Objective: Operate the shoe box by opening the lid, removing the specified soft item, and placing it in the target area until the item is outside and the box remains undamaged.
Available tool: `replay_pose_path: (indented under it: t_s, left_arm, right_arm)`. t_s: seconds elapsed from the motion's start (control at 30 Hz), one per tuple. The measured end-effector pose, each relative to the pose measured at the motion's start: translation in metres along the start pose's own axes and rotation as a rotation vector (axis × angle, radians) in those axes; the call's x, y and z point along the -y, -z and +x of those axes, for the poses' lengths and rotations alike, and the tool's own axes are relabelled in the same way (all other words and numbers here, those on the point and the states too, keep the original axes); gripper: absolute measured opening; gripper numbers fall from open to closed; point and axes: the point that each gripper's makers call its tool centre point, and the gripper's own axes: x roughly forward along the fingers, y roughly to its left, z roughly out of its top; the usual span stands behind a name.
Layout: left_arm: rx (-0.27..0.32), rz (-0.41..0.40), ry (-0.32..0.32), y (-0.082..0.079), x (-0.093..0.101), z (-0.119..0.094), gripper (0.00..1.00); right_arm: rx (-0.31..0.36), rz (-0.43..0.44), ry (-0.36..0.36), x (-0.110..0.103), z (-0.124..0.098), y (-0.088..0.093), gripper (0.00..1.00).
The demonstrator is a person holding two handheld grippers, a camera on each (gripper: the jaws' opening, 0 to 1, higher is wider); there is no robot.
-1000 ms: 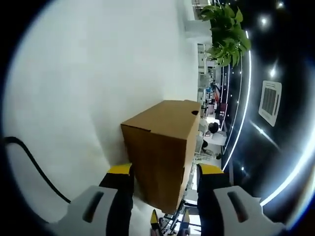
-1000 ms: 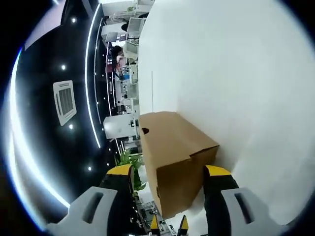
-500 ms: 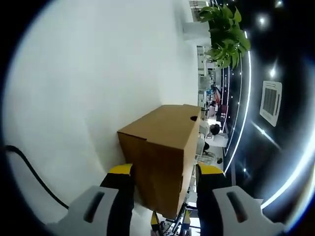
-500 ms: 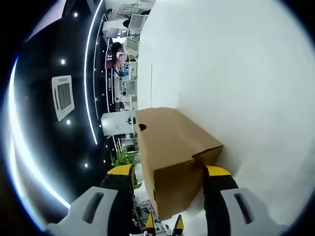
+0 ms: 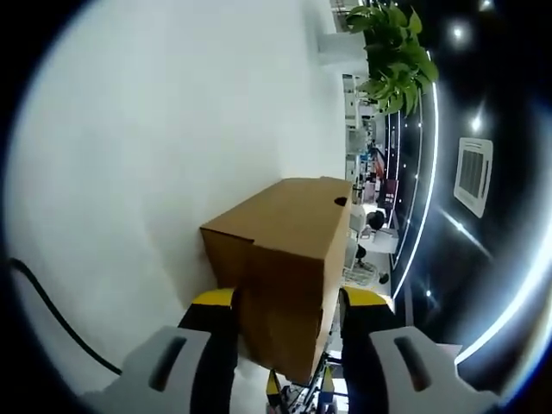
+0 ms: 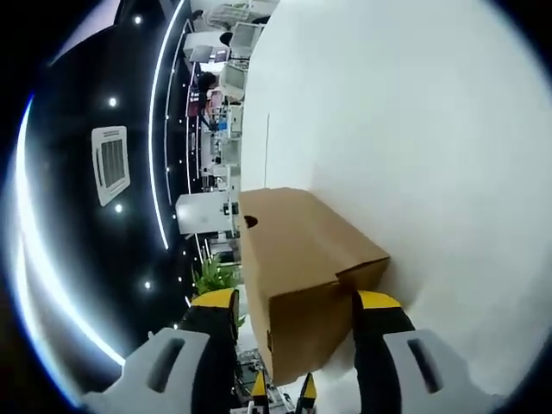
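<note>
**Both hand-held grippers straddle the ends of a closed shoe box**

The brown cardboard shoe box (image 5: pixel 285 259) sits on a white counter (image 5: pixel 155 147), its lid down. Both views are rolled on their side, so the counter runs vertically through each.

In the left gripper view, the left hand-held gripper (image 5: pixel 280 304) has its 2 yellow-tipped jaws spread about as wide as the box's near end, 1 on each side of it. The jaws lie right at the cardboard, but I cannot tell whether they press it. A small dark hole (image 5: pixel 341 202) shows on the box's long face. A black cable (image 5: pixel 52 310) crosses the counter beside the left jaw. A leafy green plant (image 5: pixel 392 52) stands beyond the counter, under a dark ceiling with strips of light.

In the right gripper view, the right hand-held gripper (image 6: pixel 295 308) brackets the box's other end (image 6: pixel 302 267) the same way, jaws apart and close against the cardboard on either side; contact is unclear here too. The same kind of hole (image 6: pixel 250 222) appears on the long face. Green leaves (image 6: pixel 216 274) show just past the box.
</note>
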Motion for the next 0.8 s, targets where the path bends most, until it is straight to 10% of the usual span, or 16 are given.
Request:
replay_pose_path:
  t_s: [0.8]
  left_arm:
    - [-0.022, -0.003, -0.031, 0.002, 0.0016, -0.0015, 0.35]
  right_arm:
    - [-0.018, -0.011, 0.026, 0.0002, -0.0054, 0.0049, 0.32]
